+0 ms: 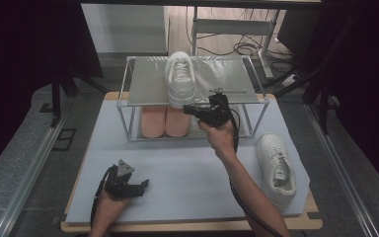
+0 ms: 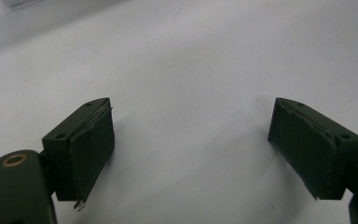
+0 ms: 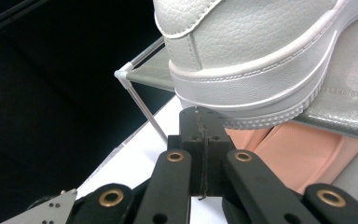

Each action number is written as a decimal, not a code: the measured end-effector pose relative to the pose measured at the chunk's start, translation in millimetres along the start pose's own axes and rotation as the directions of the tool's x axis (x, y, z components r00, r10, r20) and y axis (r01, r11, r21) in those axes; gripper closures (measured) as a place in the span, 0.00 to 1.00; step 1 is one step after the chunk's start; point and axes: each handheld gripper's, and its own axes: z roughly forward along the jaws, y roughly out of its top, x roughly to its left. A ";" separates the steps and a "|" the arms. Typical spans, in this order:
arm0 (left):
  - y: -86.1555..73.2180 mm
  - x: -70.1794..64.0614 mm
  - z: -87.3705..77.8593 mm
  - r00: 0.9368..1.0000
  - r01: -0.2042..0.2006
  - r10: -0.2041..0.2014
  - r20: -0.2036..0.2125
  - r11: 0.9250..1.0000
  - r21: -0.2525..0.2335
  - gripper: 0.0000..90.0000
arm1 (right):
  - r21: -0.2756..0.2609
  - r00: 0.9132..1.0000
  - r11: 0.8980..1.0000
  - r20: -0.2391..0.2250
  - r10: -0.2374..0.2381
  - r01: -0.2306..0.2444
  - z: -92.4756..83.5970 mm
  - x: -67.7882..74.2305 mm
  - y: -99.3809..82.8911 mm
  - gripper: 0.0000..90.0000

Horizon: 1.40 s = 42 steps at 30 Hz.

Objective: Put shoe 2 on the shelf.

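Observation:
A white sneaker (image 1: pixel 179 78) lies on the top shelf of a small metal rack (image 1: pixel 148 84), its heel hanging over the front edge. My right gripper (image 1: pixel 189 109) is shut with nothing between its jaws, its tip just below and against that heel (image 3: pixel 242 79). A second white sneaker (image 1: pixel 276 168) lies on the grey mat at the right. My left gripper (image 1: pixel 143 185) rests low on the mat near the front left, its pads (image 2: pixel 91 149) wide apart and open over bare mat.
A pair of pink shoes (image 1: pixel 165 121) sits on the rack's lower level, seen under the heel as pink shoes (image 3: pixel 303 154). The mat (image 1: pixel 187 177) covers a wooden board. Dark frames and cables stand behind and beside the table.

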 end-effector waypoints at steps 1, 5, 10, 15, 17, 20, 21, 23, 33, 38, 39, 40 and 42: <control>0.0 -0.1 0.0 1.000 0.000 0.000 0.000 1.000 0.000 0.16 | -0.001 1.000 1.000 -0.001 0.002 -0.002 0.8 0.2 0.5 1.00; 0.0 0.0 0.0 1.000 0.001 -0.001 0.000 1.000 0.000 0.16 | 0.009 1.000 1.000 -0.014 0.013 -0.013 8.8 1.7 0.9 1.00; 0.0 -0.1 0.1 1.000 0.002 -0.002 0.001 1.000 -0.001 0.16 | 0.013 1.000 1.000 -0.025 0.013 -0.012 19.9 5.3 2.7 1.00; 0.0 -0.1 0.0 1.000 0.001 -0.001 0.000 1.000 -0.001 0.16 | 0.012 1.000 1.000 -0.024 0.004 -0.004 22.8 6.8 3.2 1.00; 0.0 -0.2 0.0 1.000 0.001 -0.001 0.000 1.000 -0.001 0.16 | 0.010 0.999 1.000 -0.033 0.009 -0.009 22.0 5.0 2.6 1.00; 0.0 -0.2 -0.1 1.000 -0.002 0.002 -0.001 1.000 -0.001 0.16 | 0.007 1.000 1.000 -0.017 0.003 -0.003 20.2 4.4 3.0 1.00; 0.0 -0.2 -0.1 1.000 -0.002 0.002 -0.001 1.000 0.000 0.16 | 0.008 1.000 1.000 -0.013 0.006 -0.006 19.4 3.7 3.4 1.00; 0.0 -0.1 0.0 1.000 0.000 0.000 0.000 1.000 -0.001 0.16 | 0.015 1.000 1.000 -0.025 0.015 -0.015 18.6 1.9 3.9 1.00; -0.1 -0.1 0.1 1.000 0.001 -0.001 0.000 1.000 -0.001 0.16 | 0.026 1.000 0.999 0.002 -0.025 0.025 16.5 6.5 -0.8 0.87; -0.1 -0.2 0.0 1.000 0.000 0.000 0.000 1.000 -0.001 0.16 | 0.049 0.995 0.994 0.014 -0.097 0.097 13.2 12.3 -6.2 0.74; -0.1 -0.2 0.1 1.000 0.001 -0.001 -0.001 1.000 -0.002 0.16 | 0.052 0.993 0.992 0.023 -0.115 0.114 12.5 14.1 -7.0 0.72; -0.1 -0.2 0.1 1.000 0.001 -0.001 0.000 1.000 -0.001 0.16 | 0.055 0.990 0.989 0.029 -0.136 0.134 11.8 15.7 -7.7 0.69; -0.1 -0.2 0.1 1.000 0.001 -0.001 0.000 1.000 -0.001 0.16 | 0.067 0.984 0.983 0.039 -0.173 0.170 9.9 18.8 -9.1 0.64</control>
